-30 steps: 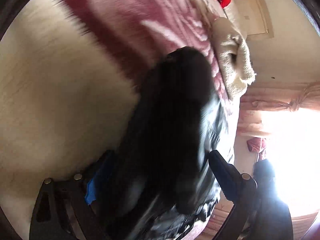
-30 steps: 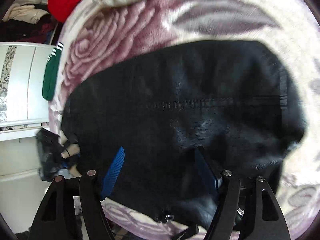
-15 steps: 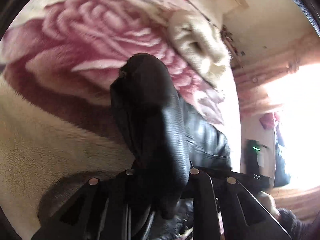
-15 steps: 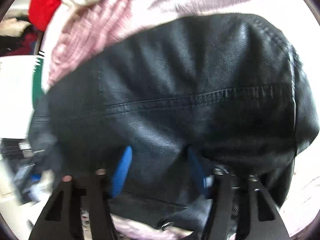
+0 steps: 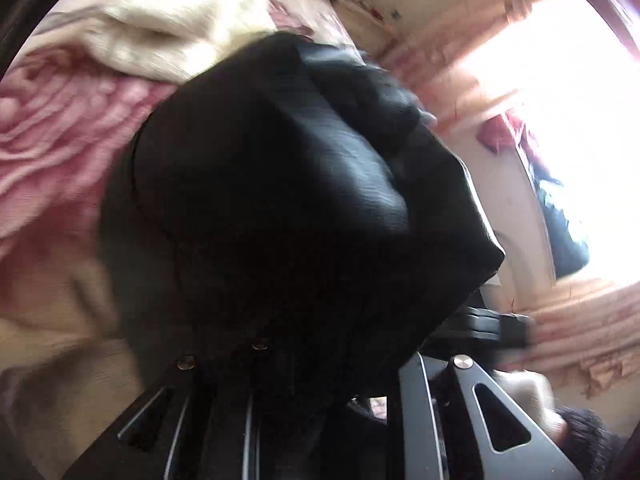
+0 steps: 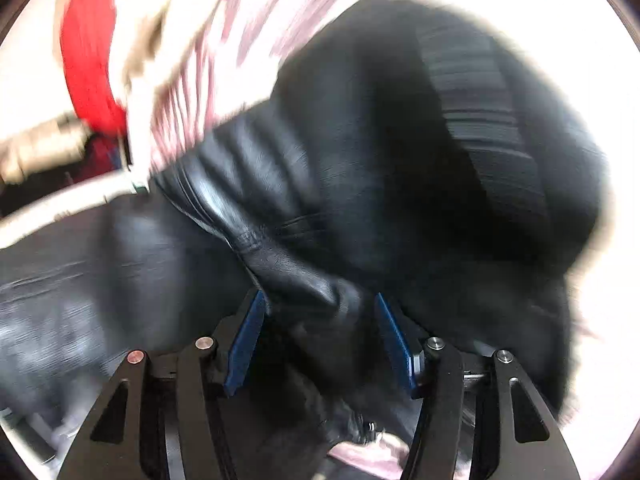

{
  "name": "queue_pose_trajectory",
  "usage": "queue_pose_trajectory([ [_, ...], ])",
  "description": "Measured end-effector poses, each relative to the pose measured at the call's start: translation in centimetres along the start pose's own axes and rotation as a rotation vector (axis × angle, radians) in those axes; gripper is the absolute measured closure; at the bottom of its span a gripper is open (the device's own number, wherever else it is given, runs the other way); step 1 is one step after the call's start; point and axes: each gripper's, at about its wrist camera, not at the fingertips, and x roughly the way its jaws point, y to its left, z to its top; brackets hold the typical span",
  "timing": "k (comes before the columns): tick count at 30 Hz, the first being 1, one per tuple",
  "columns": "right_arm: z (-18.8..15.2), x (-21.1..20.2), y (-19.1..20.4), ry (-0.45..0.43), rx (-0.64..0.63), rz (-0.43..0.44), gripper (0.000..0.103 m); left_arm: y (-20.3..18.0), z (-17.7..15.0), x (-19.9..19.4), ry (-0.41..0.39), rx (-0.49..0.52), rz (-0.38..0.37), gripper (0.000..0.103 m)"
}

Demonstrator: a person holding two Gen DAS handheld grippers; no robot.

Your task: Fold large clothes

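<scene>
My right tongs (image 6: 320, 336) stand partly spread, blue pads (image 6: 246, 344) either side of a bunched fold of the black leather jacket (image 6: 360, 160) — whether they press it, I cannot tell. My left tongs (image 5: 320, 380) are buried under the same jacket (image 5: 280, 200); their state is hidden. The jacket lies on a rose-patterned pink plush blanket (image 5: 60, 120), near a cream knitted garment (image 5: 172, 28) and a red garment (image 6: 88, 52).

A black leather-look jacket (image 6: 304, 216) shows a grained, faintly glossy surface with a ribbed knit band. A plush pink rose-patterned blanket (image 5: 52, 120) looks fuzzy. A cream knitted garment (image 5: 172, 28) seems woolly, though blurred. The right gripper (image 6: 320, 336) has matt black plastic arms and blue ridged pads (image 6: 246, 344).
</scene>
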Motion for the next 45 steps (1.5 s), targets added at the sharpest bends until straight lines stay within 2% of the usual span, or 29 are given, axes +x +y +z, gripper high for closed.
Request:
queue_pose_trajectory([
  [3, -2.1, -7.6, -5.6, -0.118, 0.078, 0.014, 0.042, -0.8, 0.0, 5.8, 0.071, 0.023, 0.04, 0.086],
  [5, -3.9, -12.0, -9.4, -0.17, 0.119, -0.055, 0.041, -0.6, 0.1, 8.5, 0.122, 0.017, 0.057, 0.085],
  [7, -5.8, -15.2, -12.4, -0.193, 0.138, -0.131, 0.04, -1.0, 0.4, 9.5, 0.131, 0.027, 0.07, 0.081],
  [8, -5.8, -15.9, -12.5, -0.201, 0.14, -0.161, 0.037, -1.5, 0.8, 9.5, 0.142, 0.028, 0.067, 0.08],
  [10, -6.9, -17.7, -13.7, -0.216, 0.132, -0.204, 0.032, -2.3, 0.2, 7.9, 0.164, 0.008, 0.047, 0.077],
  [11, -7.3, -18.2, -13.7, -0.224, 0.126, -0.214, 0.032, -2.9, 0.5, 6.7, 0.162, 0.004, 0.04, 0.074],
  [12, -7.7, -18.6, -13.3, -0.233, 0.119, -0.212, 0.031, -3.2, 0.7, 5.7, 0.153, 0.006, 0.024, 0.065],
  [13, -8.4, -18.9, -12.5, -0.244, 0.109, -0.202, 0.028, -3.6, 0.7, 4.4, 0.14, 0.008, -0.011, 0.047],
  [15, -8.5, -18.8, -10.4, -0.263, 0.083, -0.167, 0.018, -3.8, 1.4, 1.8, 0.119, -0.034, -0.127, 0.021],
  [17, -7.6, -17.7, -7.8, -0.27, 0.048, -0.132, 0.017, -3.5, 2.1, 0.0, 0.09, -0.083, -0.177, 0.021],
  [19, -7.6, -16.3, -4.5, -0.274, -0.003, -0.108, 0.017, -3.0, 2.8, -2.0, 0.047, -0.111, -0.166, 0.021],
  [23, -6.6, -14.2, 1.8, -0.262, -0.112, -0.081, 0.014, -1.6, 2.1, -6.9, -0.065, -0.12, -0.039, 0.021],
  [25, -5.3, -12.2, 4.6, -0.252, -0.194, -0.099, 0.011, -0.2, 0.6, -8.7, -0.097, -0.11, 0.061, 0.021],
  [26, -4.6, -11.4, 5.6, -0.253, -0.222, -0.115, 0.011, 0.9, -0.3, -9.0, -0.104, -0.1, 0.136, 0.021],
  [28, -2.6, -8.7, 7.1, -0.215, -0.286, -0.129, 0.011, 4.2, -2.0, -8.7, -0.08, -0.086, 0.275, 0.021],
  [29, -1.7, -7.1, 7.2, -0.181, -0.29, -0.141, 0.011, 5.4, -3.4, -7.8, -0.058, -0.073, 0.379, 0.021],
  [30, -0.7, -5.3, 7.1, -0.13, -0.284, -0.141, 0.011, 6.7, -5.0, -6.7, -0.034, -0.06, 0.453, 0.021],
  [31, 0.5, -2.8, 6.9, -0.044, -0.261, -0.118, 0.012, 8.2, -6.4, -6.5, -0.017, -0.058, 0.487, 0.021],
  [32, 0.9, -1.4, 6.7, 0.001, -0.238, -0.11, 0.024, 10.0, -8.0, -5.2, 0.024, -0.067, 0.537, 0.021],
  [33, 1.0, -0.7, 6.6, 0.018, -0.231, -0.108, 0.074, 11.0, -9.1, -4.3, 0.055, -0.083, 0.554, 0.021],
  [35, 0.6, -0.5, 7.0, 0.006, -0.242, -0.136, 0.091, 14.1, -11.7, -2.1, 0.121, -0.144, 0.562, 0.021],
  [36, 0.4, -1.3, 6.9, -0.014, -0.218, -0.122, 0.096, 15.3, -12.8, -1.3, 0.14, -0.175, 0.558, 0.021],
  [38, 0.0, -4.0, 6.3, -0.082, -0.168, -0.114, 0.097, 15.5, -13.6, -1.3, 0.082, -0.16, 0.538, 0.019],
  [40, 0.2, -6.1, 4.5, -0.158, -0.138, -0.182, 0.097, 15.6, -13.6, -1.1, 0.061, -0.162, 0.501, 0.001],
  [41, 0.7, -6.3, 3.4, -0.158, -0.11, -0.201, 0.097, 15.7, -13.5, -0.9, 0.058, -0.176, 0.484, 0.0],
  [43, 2.2, -5.6, 0.4, -0.138, -0.015, -0.198, 0.097, 16.0, -13.2, -0.3, 0.049, -0.21, 0.516, 0.0],
  [45, 3.9, -4.0, -0.6, -0.099, -0.045, -0.202, 0.095, 15.8, -12.6, 0.4, 0.089, -0.243, 0.561, 0.0],
])
